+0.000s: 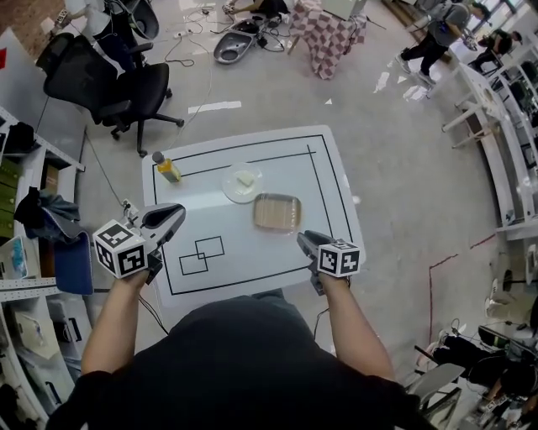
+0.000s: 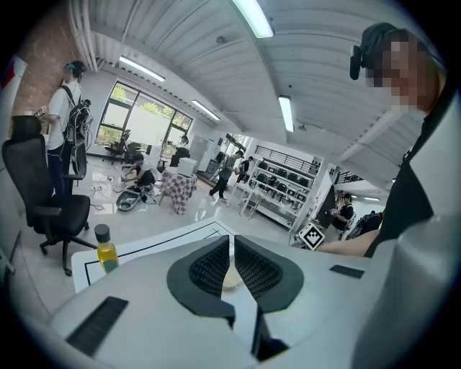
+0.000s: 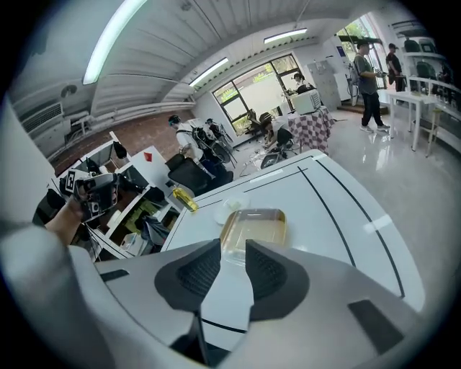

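Both bare forearms reach forward from the torso, left forearm (image 1: 112, 326) and right forearm (image 1: 360, 326), each hand gripping its tool behind the marker cube. The left gripper (image 1: 176, 213) points forward and inward, its jaws drawn almost together at the tips (only a sliver of gap), with nothing between. The right gripper (image 1: 303, 238) angles inward too, jaws slightly apart and empty.

Your footage is bright and even, lit by long ceiling tubes (image 2: 253, 16) plus daylight from the big windows (image 3: 252, 97). Shadows on the white table (image 1: 319, 180) are soft, and the shiny floor (image 1: 395, 126) throws some glare. Both gripper views bend hard at the edges, corners go dark, and the right gripper (image 3: 233, 249) looks a bit soft up close.
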Motion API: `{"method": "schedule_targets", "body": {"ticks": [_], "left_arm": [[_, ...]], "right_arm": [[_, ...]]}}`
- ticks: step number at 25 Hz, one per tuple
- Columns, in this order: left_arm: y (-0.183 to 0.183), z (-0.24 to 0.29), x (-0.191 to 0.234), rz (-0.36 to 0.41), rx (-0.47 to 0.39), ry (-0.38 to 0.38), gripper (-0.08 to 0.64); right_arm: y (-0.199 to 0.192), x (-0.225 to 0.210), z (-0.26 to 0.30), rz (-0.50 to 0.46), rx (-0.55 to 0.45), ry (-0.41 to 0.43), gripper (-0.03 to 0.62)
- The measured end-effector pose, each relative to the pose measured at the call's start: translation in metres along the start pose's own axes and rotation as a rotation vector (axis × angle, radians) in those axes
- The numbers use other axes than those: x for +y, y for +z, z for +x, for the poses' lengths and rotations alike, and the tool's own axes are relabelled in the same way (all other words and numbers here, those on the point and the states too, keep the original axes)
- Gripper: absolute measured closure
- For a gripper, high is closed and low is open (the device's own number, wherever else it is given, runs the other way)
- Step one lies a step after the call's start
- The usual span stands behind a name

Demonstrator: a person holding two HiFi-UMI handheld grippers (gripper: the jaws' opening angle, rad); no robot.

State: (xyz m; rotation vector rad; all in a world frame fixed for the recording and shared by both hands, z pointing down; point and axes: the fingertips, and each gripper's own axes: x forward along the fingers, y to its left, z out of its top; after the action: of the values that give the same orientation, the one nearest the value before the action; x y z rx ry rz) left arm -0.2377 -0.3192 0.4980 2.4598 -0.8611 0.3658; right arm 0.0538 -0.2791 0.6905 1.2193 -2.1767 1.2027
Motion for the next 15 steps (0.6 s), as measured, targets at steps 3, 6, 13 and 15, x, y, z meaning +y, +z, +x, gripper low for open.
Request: {"method": "schedule_targets", "body": {"ticks": [3, 6, 13, 15], "left_arm": [[-0.005, 0.013, 0.0, -0.009, 0.022, 0.001, 0.522], [-0.009, 0.025, -0.002, -0.016, 0.035, 0.007, 0.522], [-0.017, 0.047, 0.0, -0.032, 0.069, 0.024, 0.522], [-0.02, 0.052, 0.001, -0.038, 0.072, 0.032, 0.522]], "right_arm": [[-0.006, -0.01, 0.009, 0.021, 0.023, 0.018, 0.462], [-0.011, -0.021, 0.016, 0.034, 0.041, 0.033, 0.454], [-0.017, -0.04, 0.034, 0.067, 0.072, 0.063, 0.439], [-0.021, -0.044, 0.04, 0.068, 0.088, 0.07, 0.436]]}}
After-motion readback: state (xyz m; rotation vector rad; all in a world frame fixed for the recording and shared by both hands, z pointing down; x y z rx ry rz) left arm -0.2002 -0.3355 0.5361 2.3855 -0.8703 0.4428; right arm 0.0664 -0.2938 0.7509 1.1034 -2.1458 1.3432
